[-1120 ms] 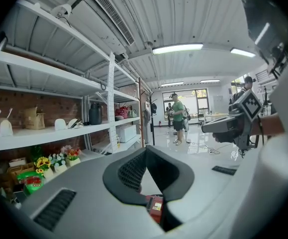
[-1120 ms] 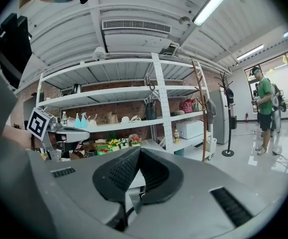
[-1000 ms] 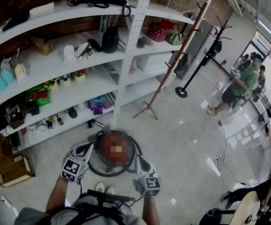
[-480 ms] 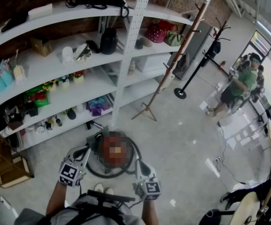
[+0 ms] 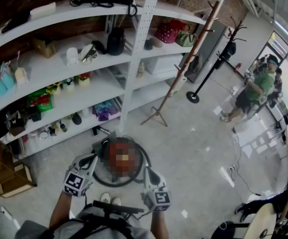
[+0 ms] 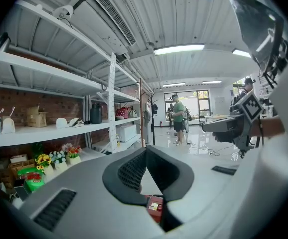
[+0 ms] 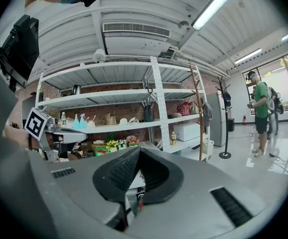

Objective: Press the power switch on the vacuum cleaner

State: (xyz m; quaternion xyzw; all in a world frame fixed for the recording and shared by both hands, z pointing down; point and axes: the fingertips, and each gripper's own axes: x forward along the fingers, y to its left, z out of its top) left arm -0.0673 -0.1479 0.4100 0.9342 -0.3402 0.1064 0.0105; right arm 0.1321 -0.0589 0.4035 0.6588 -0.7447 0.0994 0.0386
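While the person stands over it, the vacuum cleaner (image 5: 106, 146) sits on the floor (image 5: 193, 148) just ahead of the shoes (image 5: 111, 199), its dark hose (image 5: 134, 179) curled round it. The left tongs (image 5: 92, 158) and the right tongs (image 5: 147, 173) are held close to it, one at each side. Each has its jaws drawn together on nothing. A red part (image 6: 154, 207) shows through the slit beneath the left pair. White shelving (image 5: 84, 91) stands beyond.
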